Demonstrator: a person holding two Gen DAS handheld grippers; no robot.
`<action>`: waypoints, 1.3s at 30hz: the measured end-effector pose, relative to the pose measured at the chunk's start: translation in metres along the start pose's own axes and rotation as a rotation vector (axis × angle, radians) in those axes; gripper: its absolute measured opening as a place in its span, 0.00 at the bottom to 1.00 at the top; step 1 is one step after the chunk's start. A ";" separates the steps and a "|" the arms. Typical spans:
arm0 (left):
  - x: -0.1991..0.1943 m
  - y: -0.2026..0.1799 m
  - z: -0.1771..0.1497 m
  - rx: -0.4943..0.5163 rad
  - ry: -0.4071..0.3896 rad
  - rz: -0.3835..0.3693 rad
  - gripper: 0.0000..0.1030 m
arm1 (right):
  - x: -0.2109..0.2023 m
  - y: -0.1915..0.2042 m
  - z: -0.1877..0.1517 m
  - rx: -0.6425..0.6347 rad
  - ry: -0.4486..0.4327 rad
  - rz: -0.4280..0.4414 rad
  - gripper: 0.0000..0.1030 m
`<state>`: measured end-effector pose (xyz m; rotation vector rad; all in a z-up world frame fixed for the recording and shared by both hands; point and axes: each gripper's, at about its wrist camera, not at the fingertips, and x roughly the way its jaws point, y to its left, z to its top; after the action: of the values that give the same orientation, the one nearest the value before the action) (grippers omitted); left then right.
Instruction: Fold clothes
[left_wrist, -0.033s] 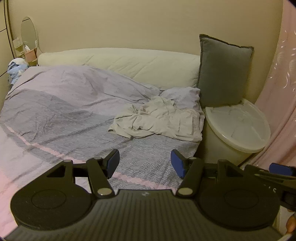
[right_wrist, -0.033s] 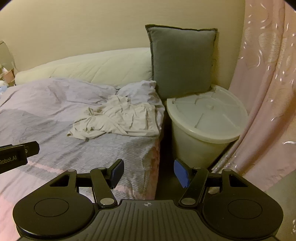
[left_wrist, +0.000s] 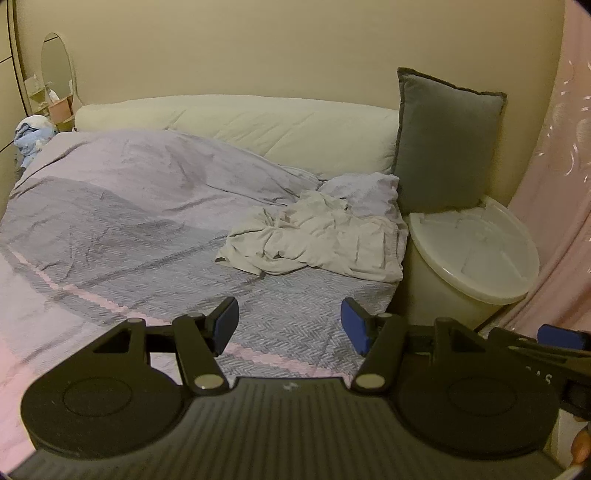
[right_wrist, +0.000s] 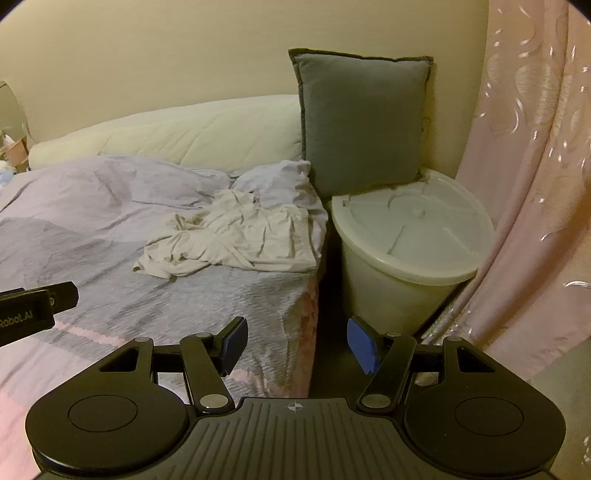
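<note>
A crumpled cream-white garment lies on the grey-lilac bed cover near the bed's right edge; it also shows in the right wrist view. My left gripper is open and empty, held above the bed cover well short of the garment. My right gripper is open and empty, over the bed's right edge and the dark gap beside it. The right gripper's tip shows at the left wrist view's right edge. The left gripper's body shows at the right wrist view's left edge.
A white lidded bin stands beside the bed with a grey cushion leaning behind it. A pink curtain hangs at the right. A cream headboard runs along the wall. A mirror and blue clothes are far left.
</note>
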<state>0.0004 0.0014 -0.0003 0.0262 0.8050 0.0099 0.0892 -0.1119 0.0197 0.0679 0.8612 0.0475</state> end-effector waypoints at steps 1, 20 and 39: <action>0.000 0.001 0.000 -0.002 0.000 0.000 0.56 | 0.000 0.001 0.000 0.001 0.002 0.004 0.62; 0.007 0.025 -0.004 -0.054 0.025 0.012 0.56 | 0.008 0.022 0.015 -0.051 0.003 0.023 0.62; 0.007 0.030 -0.013 -0.057 0.023 0.008 0.56 | 0.008 0.030 0.015 -0.056 -0.004 0.011 0.62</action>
<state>-0.0039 0.0316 -0.0134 -0.0250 0.8270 0.0411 0.1054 -0.0820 0.0259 0.0201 0.8547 0.0822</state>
